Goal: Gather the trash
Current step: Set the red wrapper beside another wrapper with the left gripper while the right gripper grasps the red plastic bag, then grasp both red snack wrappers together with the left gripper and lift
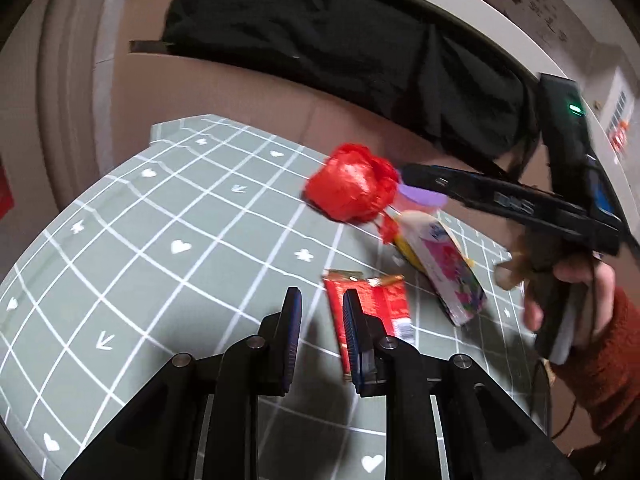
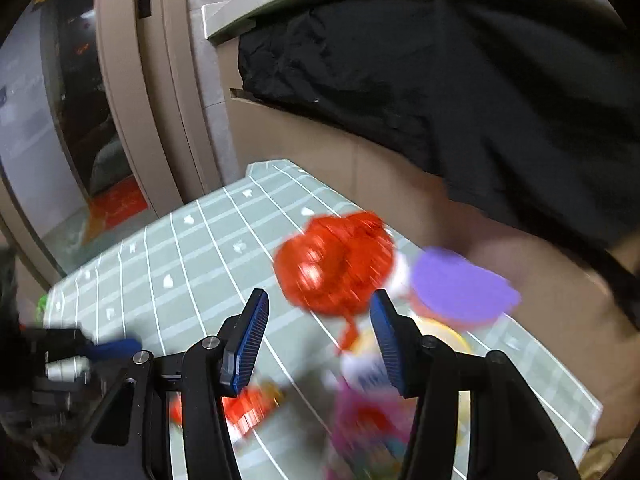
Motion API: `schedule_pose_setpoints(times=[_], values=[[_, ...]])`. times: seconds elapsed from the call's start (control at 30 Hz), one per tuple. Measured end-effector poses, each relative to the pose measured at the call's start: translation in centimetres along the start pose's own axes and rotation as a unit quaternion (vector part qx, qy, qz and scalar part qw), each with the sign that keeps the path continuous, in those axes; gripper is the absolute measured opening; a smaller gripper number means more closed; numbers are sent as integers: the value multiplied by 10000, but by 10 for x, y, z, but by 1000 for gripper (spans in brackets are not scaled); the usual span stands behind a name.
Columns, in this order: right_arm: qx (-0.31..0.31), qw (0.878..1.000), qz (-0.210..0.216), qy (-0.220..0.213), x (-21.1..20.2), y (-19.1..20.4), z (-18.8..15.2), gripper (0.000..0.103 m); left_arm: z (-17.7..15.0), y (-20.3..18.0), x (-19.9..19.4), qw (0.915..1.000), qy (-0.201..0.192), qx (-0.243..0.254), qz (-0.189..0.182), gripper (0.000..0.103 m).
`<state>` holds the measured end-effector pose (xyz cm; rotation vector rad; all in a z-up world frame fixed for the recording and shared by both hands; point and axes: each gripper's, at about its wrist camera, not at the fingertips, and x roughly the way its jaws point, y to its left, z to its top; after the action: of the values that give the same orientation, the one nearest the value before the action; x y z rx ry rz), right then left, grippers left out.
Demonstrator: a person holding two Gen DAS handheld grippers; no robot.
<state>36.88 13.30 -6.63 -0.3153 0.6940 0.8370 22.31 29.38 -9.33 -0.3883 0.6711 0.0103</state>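
Standing narrowly apart, the jaws of the left gripper (image 1: 320, 300) hold nothing; grey-green cloth shows through the gap. Its right-hand finger overlaps a flat red wrapper (image 1: 370, 312) lying on the tablecloth (image 1: 160, 240); whether it touches the wrapper I cannot tell. The right gripper (image 2: 318, 312) has its jaws wide apart, nothing clamped, blue ribbed pads (image 2: 250, 340) facing inward. It is carried above the trash cluster, and the right-wrist view is blurred.

Trash sits at the right part of the table: a crumpled red plastic ball (image 1: 352, 188), just behind it a cup with a purple lid (image 1: 424, 196), and a pink printed carton (image 1: 448, 272) lying on its side near the red wrapper. From the left wrist, a hand (image 1: 572, 292) with a rust-red sleeve (image 1: 608, 360) grips the right tool's handle. Behind the table stands a cardboard box (image 1: 248, 92) lined with a black bag (image 1: 320, 40).
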Motion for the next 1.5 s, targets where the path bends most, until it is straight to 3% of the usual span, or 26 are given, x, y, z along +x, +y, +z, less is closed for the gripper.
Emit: schedule_pose_setpoints(times=[0.07, 0.17, 0.27, 0.33, 0.43, 0.57, 0.8, 0.93, 1.07, 1.23, 1.5], values=[[-11, 10000, -11, -13, 22, 8, 12, 50, 0, 5, -3, 10000, -69, -54, 25, 29], [-159, 9992, -338, 139, 56, 17, 23, 50, -2, 9, -8, 9999, -122, -54, 9, 49], [-62, 9960, -567, 687, 91, 13, 23, 53, -2, 13, -12, 9999, -142, -74, -7, 49], [116, 9965, -431, 706, 97, 7, 21, 54, -4, 13, -14, 9999, -147, -87, 11, 50], [290, 9967, -298, 697, 90, 1, 20, 43, -5, 14, -15, 9999, -117, -84, 1, 50], [242, 9982, -165, 530, 65, 0, 16, 37, -6, 9, -16, 9999, -102, -60, -21, 50], [394, 9987, 291, -113, -26, -14, 5, 37, -4, -7, -11, 9998, -40, 95, -146, 51], [330, 9987, 127, -369, -79, -22, -21, 37, -3, -13, -3, 9994, 19, 37, -357, 54], [255, 9980, -305, -490, -114, -29, -54, 37, -6, -21, 6, 9971, 91, -52, -758, 62], [514, 9954, -559, -589, -143, -50, -93, 37, -12, -35, 24, 9992, 279, 137, -252, 69], [831, 9943, -450, -498, -149, -73, -134, 37, -17, -61, 59, 9968, 592, 422, 348, 72]])
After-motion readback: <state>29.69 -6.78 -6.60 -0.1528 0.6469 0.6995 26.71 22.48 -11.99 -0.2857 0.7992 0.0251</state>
